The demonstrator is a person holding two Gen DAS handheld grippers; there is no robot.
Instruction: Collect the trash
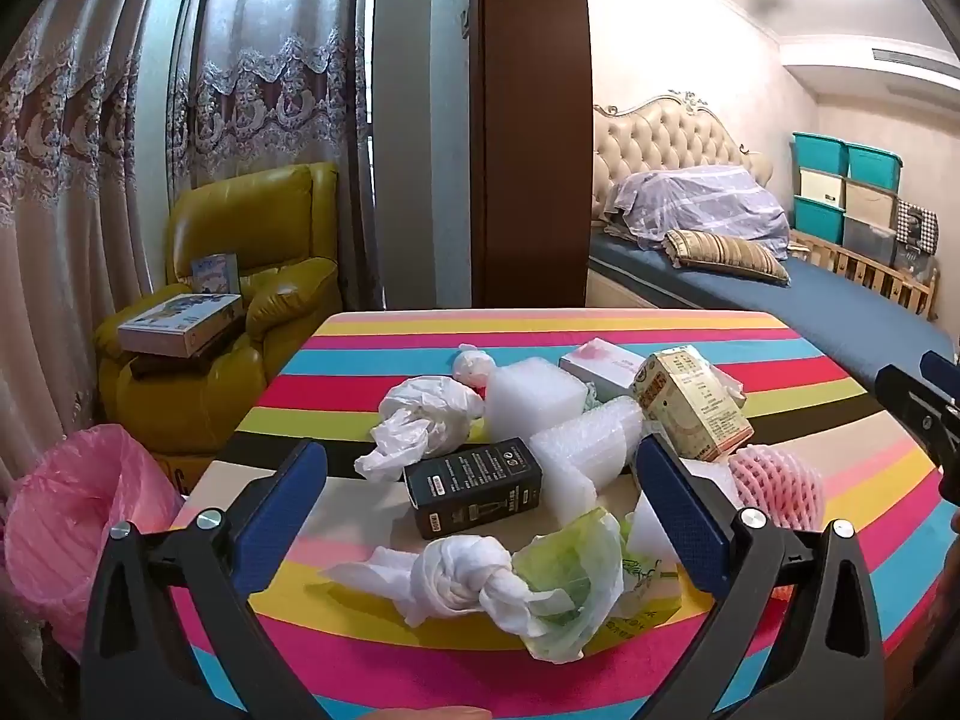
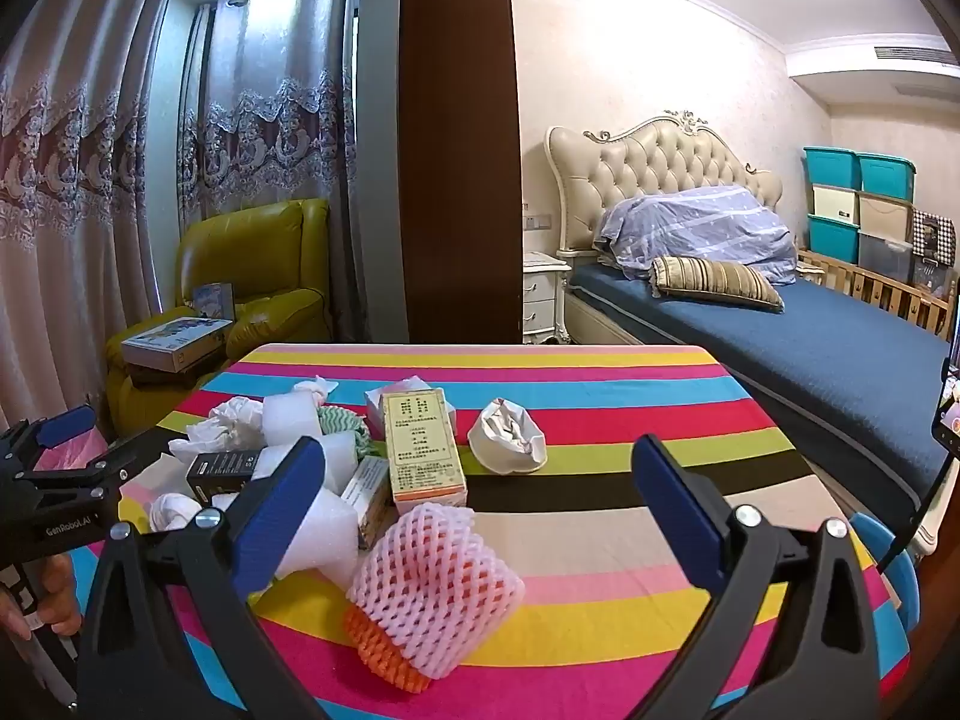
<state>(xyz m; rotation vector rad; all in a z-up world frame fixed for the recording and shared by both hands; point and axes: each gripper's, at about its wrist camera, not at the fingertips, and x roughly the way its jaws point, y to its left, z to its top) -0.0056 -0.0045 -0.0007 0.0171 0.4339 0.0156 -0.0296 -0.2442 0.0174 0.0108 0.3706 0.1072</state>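
A pile of trash lies on the striped tablecloth [image 1: 600, 324]. In the left wrist view I see a black box [image 1: 474, 486], a knotted white and green bag [image 1: 510, 588], crumpled white plastic [image 1: 420, 420], foam pieces [image 1: 531, 399], a yellow carton [image 1: 690, 402] and pink foam netting [image 1: 774, 483]. My left gripper [image 1: 480, 498] stands open around the pile, touching nothing. In the right wrist view my right gripper [image 2: 480, 498] is open above the pink and orange netting [image 2: 432, 588], with the carton [image 2: 423, 450] and a crumpled paper ball [image 2: 507, 435] beyond.
A bin lined with a pink bag [image 1: 72, 516] stands left of the table. A yellow armchair [image 1: 240, 300] with boxes sits behind it. A bed [image 2: 780, 336] runs along the right, and a dark wooden post [image 2: 462, 138] rises behind the table.
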